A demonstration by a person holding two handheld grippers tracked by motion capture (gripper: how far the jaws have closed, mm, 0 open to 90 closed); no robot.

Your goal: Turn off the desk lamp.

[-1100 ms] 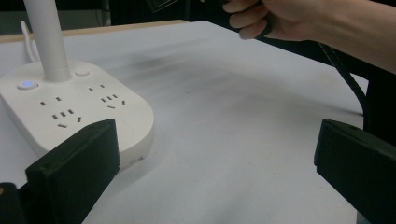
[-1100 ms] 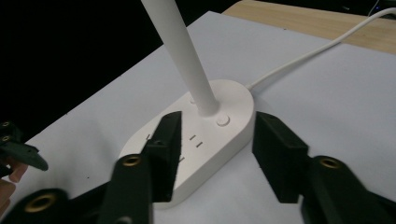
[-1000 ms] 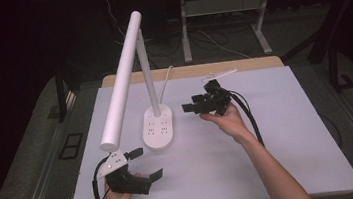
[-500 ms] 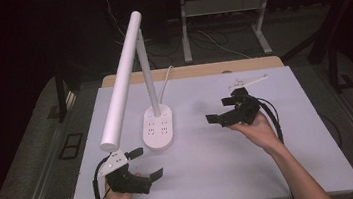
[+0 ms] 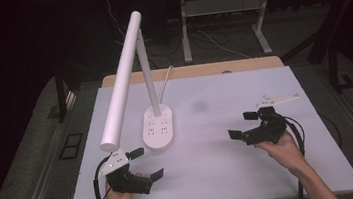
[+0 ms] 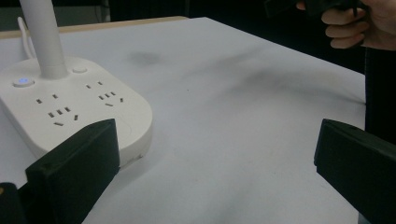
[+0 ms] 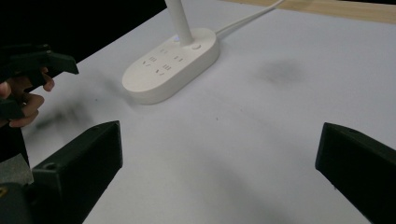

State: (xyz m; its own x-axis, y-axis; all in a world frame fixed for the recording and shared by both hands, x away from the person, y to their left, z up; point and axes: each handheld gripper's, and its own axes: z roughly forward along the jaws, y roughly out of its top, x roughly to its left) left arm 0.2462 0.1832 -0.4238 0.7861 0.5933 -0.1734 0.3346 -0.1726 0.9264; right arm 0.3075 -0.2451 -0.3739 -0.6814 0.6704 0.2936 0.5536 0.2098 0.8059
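smooth white plastic lamp (image 5: pixel 157 127), matt white table (image 5: pixel 223 174).

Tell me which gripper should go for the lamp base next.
Left, probably. The left gripper sits open right beside the desk lamp's base, which fills the near corner of the left gripper view. The right gripper, also open, is across the table.

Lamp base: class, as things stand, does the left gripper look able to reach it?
Probably yes. The left gripper is open beside the lamp base, with bare table between them and nothing blocking.
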